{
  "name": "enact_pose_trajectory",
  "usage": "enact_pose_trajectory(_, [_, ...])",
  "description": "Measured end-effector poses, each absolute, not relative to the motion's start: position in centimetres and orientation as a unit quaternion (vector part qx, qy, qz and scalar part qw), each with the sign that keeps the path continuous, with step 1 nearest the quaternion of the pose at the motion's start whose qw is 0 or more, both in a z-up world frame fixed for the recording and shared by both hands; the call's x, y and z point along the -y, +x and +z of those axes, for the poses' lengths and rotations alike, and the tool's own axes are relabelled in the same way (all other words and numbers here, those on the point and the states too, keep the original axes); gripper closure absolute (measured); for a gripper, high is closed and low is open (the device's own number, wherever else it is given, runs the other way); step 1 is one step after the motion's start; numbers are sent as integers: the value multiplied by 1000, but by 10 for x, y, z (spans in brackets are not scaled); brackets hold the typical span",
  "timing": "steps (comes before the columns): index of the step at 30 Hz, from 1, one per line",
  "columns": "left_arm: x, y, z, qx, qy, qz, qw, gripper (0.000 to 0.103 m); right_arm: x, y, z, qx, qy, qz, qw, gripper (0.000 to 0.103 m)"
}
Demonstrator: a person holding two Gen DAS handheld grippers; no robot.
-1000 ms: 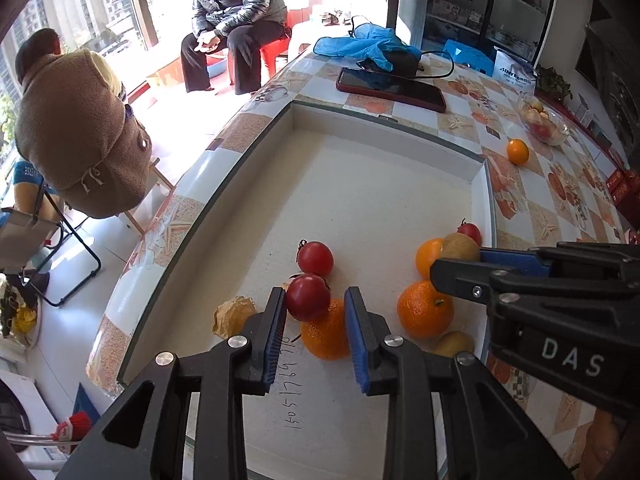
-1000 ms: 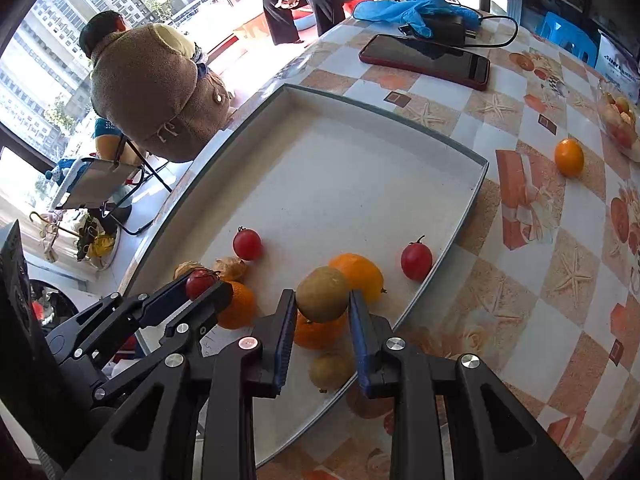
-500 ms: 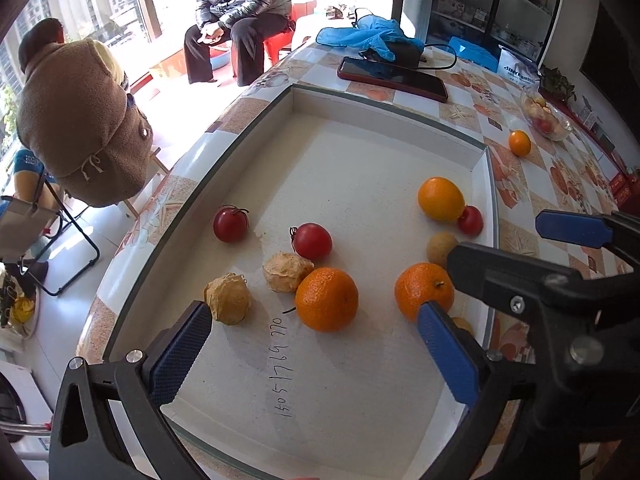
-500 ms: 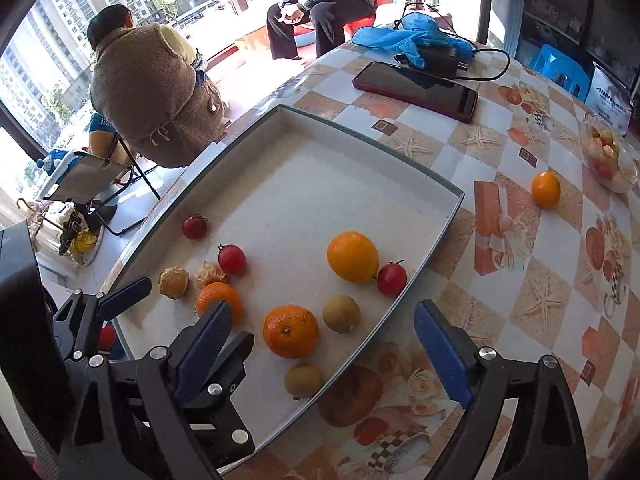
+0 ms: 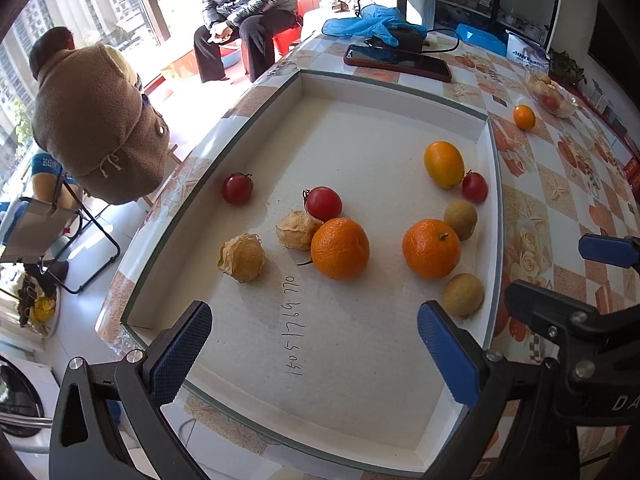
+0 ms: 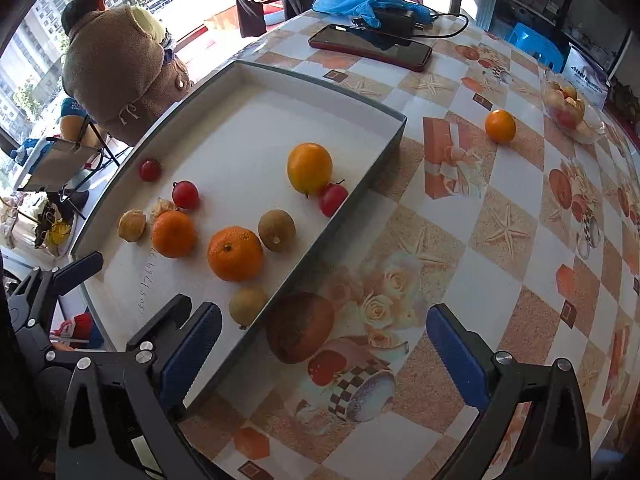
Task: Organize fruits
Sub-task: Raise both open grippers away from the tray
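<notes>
Because the fruits need to be kept together, the big white tray sits on the tiled surface and holds almost all of them. Two round oranges lie in the middle of the tray, and a yellow-orange fruit lies farther back, touching a red tomato. Two more tomatoes and two papery husk fruits lie on the left side. Small brown fruits sit by the right wall. One small orange is alone on the surface, well apart from the tray, so it probably needs to go in next. The left gripper and the right gripper both hang above with jaws spread wide, holding nothing.
</notes>
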State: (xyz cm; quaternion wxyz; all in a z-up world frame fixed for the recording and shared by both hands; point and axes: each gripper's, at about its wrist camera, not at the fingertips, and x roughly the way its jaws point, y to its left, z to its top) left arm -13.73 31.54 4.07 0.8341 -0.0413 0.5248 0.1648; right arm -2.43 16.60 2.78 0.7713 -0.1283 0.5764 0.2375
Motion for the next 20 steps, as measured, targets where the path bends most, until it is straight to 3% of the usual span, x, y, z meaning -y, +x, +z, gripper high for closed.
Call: enact_pose_trajectory(20, [-308, -149, 36, -520, -35, 157, 839, 0, -160, -42, 32, -550, -160, 237, 784, 0])
